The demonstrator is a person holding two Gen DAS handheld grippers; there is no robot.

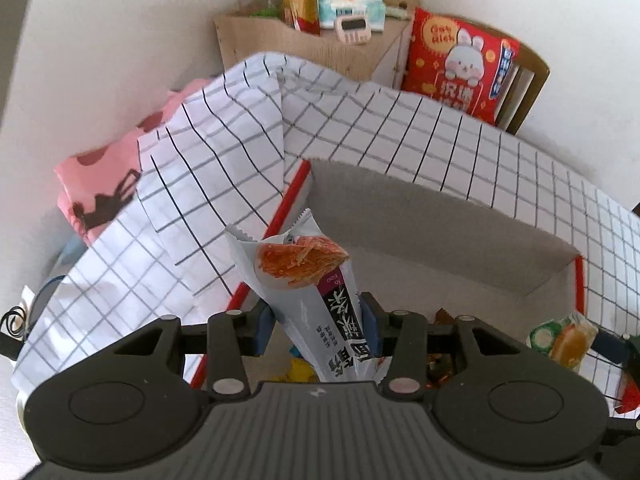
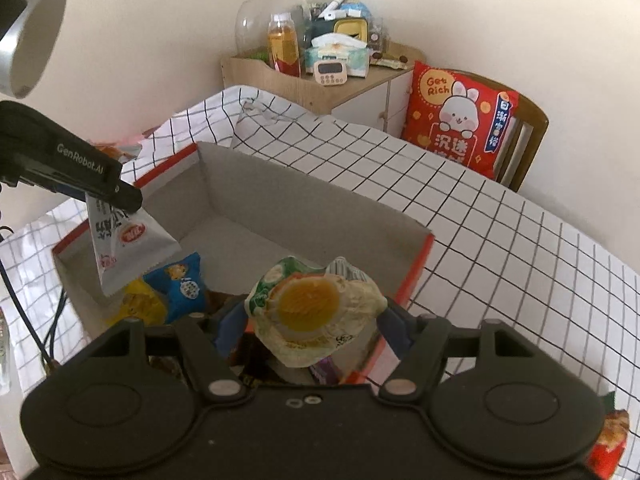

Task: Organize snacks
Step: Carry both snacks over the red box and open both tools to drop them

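My left gripper point(image 1: 318, 324) is shut on a grey-white snack packet point(image 1: 304, 268) with an orange picture, held above the left end of the box. In the right wrist view the same left gripper point(image 2: 120, 196) dangles this packet point(image 2: 120, 240) over the box's left corner. My right gripper point(image 2: 312, 328) is shut on a crinkled packet point(image 2: 312, 304) showing a halved egg, above the box's near edge. This egg packet point(image 1: 560, 340) also shows at the right of the left wrist view. The box point(image 2: 304, 200) is grey cardboard with a red rim. A blue packet point(image 2: 180, 284) and a yellow packet point(image 2: 140, 306) lie inside it.
The box rests on a white checked cloth point(image 2: 500, 240). Behind stand a wooden cabinet point(image 2: 280, 80) with a bottle, tissue box and timer, and a chair holding a red cushion point(image 2: 456, 116). A lamp point(image 2: 32, 36) hangs at the upper left. A red snack point(image 2: 608, 444) lies at the lower right.
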